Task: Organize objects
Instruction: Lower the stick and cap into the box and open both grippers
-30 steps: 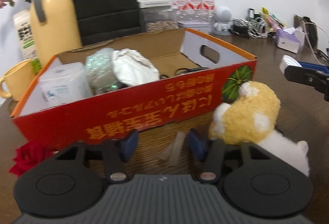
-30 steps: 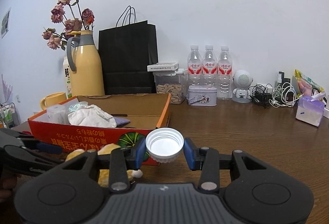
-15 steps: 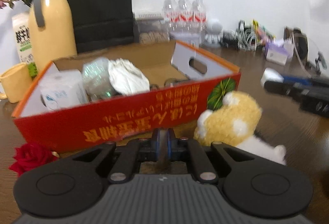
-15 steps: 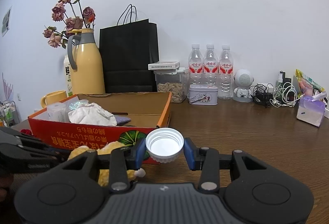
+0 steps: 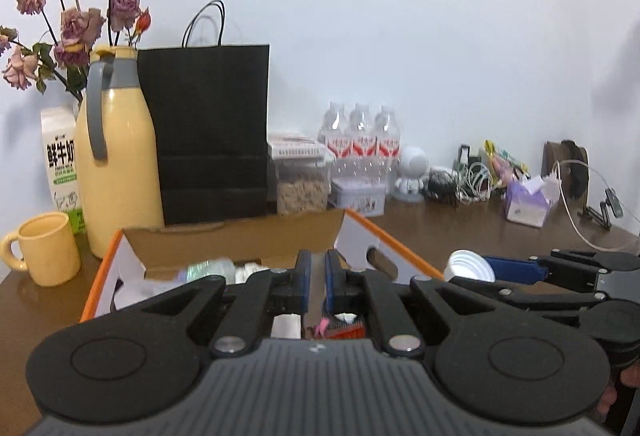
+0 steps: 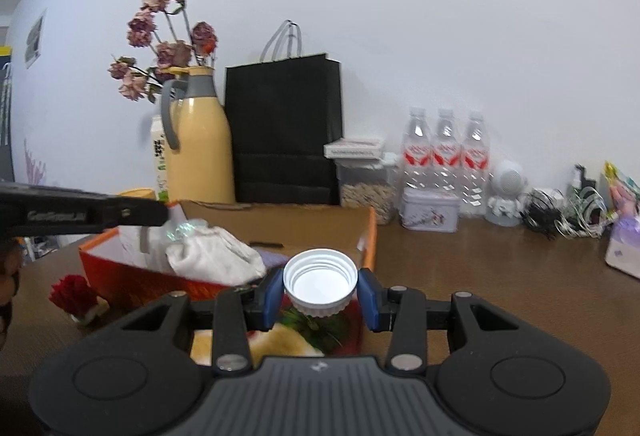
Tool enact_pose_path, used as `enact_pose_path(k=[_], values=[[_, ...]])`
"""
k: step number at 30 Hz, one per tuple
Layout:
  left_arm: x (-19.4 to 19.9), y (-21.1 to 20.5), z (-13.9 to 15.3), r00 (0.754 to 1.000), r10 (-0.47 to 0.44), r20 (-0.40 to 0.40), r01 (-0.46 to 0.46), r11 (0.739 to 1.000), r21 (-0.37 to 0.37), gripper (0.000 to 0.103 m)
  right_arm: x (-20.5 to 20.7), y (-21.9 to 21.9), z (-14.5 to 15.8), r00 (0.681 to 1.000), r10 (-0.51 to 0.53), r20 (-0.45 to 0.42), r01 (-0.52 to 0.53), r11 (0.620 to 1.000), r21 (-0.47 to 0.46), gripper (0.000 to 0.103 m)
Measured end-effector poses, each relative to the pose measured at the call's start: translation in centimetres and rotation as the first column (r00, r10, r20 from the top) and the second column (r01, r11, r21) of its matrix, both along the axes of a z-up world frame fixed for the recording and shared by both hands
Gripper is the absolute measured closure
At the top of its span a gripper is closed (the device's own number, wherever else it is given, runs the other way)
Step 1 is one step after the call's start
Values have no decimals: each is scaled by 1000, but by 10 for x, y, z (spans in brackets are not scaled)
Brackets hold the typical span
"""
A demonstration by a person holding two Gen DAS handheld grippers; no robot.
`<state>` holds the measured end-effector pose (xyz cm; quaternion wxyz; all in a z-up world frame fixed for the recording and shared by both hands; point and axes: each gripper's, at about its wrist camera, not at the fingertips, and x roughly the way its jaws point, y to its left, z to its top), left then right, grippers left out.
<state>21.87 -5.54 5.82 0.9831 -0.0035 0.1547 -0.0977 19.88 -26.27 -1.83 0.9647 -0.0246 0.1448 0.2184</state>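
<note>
**Strip and cap held over the box**

From the left wrist: grips a thin grey strip [image 5: 318, 288] in the left tongs [image 5: 318, 272], pads pressed together on it, the strip standing upright between them. Looks over the orange-rimmed cardboard box [image 5: 100, 276] toward the back edge of the brown surface [image 5: 460, 236]. Shows a yellow thermos jug [image 5: 116, 164] and yellow mug [image 5: 44, 254] toward the back left corner, a black paper bag [image 5: 212, 128] behind the box, and three water bottles [image 5: 364, 140] along the back edge. Catches a white bottle cap [image 5: 466, 268] to the right, just beside the box's right wall.

From the right wrist: clamps that cap in the right tongs [image 6: 320, 290], one blue pad on either side, hollow side up, above the box's near right corner. Finds a white cloth [image 6: 216, 256] lying inside the box, a yellow plush toy [image 6: 280, 342] on the surface against the box's near wall, and a red rose [image 6: 74, 290] on the surface by its near left corner. Places the strip, hanging from the left tongs, over the left end of the box.
</note>
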Motion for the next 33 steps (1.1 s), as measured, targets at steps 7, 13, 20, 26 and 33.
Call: enact_pose_path(k=[7,13,20,26,33], values=[[22,10,2,999,36,2,-36,999,-24,95,24,31,16,1000,27,12,-27,1000,-14,64],[46,18,2,996,88,-13,-89,995,-38,95,51,52,19,999,44,-4,-44,998,-36,64],[66,20,-11,994,104,-36,-106,993,-49,95,72,59,6,999,19,-40,-20,999,-27,64],[74,22,-22,993,100,-69,-102,994,-31,95,82,59,-7,996,13,-83,-16,999,-31,64],[74,23,-27,990,122,-69,-123,992,-18,81,82,58,-12,995,3,-98,-7,999,-41,50]])
